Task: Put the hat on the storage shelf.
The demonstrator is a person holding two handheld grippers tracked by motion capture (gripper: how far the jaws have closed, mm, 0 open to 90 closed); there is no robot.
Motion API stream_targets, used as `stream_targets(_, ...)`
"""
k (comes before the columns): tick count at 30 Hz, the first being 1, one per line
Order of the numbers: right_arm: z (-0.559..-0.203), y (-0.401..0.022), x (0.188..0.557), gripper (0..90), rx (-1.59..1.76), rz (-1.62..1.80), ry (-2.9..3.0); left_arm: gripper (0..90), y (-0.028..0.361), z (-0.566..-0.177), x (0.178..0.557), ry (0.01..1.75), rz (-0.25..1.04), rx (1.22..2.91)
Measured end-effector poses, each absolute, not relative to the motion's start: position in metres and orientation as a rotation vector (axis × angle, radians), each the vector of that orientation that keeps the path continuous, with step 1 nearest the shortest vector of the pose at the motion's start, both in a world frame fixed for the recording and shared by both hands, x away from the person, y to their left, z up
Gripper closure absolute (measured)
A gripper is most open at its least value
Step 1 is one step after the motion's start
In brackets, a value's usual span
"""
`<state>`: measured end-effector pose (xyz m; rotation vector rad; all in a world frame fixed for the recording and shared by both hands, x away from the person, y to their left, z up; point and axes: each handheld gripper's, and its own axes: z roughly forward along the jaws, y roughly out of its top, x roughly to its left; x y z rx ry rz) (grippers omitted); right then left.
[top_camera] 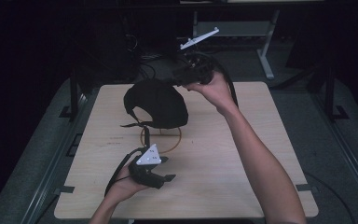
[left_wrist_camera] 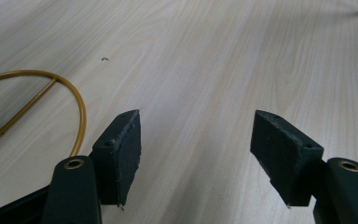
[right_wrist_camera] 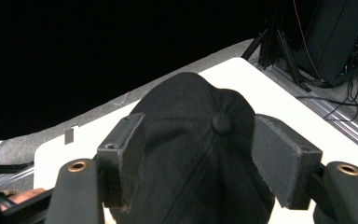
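Note:
A black cap (top_camera: 156, 102) sits on a gold wire stand (top_camera: 161, 140) at the middle of the wooden table (top_camera: 242, 154). My right gripper (top_camera: 178, 77) is held at the cap's upper right side. In the right gripper view its jaws stand apart, open (right_wrist_camera: 198, 158), with the cap's crown and top button (right_wrist_camera: 221, 122) between them. My left gripper (top_camera: 168, 168) hovers low over the table's front, right of the stand's ring, open with nothing in it (left_wrist_camera: 196, 154). The gold ring (left_wrist_camera: 81, 112) lies left of its jaws.
The cap's strap (top_camera: 133, 125) hangs out to the left of the stand. Dark floor surrounds the table, with metal rails (top_camera: 349, 154) along the sides and a desk leg (top_camera: 265, 60) and cables behind it. Bare wood stretches right of the stand.

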<state>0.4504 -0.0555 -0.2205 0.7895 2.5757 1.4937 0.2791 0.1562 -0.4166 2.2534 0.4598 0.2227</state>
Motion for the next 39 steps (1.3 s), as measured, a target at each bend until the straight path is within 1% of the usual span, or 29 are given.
stream_targets(9, -0.221, -0.082, 0.443, 28.7, 0.825, 1.509, 2.555, 33.0, 0.156, -0.417, 0.279, 0.465, 0.219, 2.256)
stream_targets(39, -0.238, -0.144, 0.424, 25.5, 0.92, 1.512, 2.508, 30.7, 0.154, -0.418, 0.281, 0.464, 0.237, 2.265)
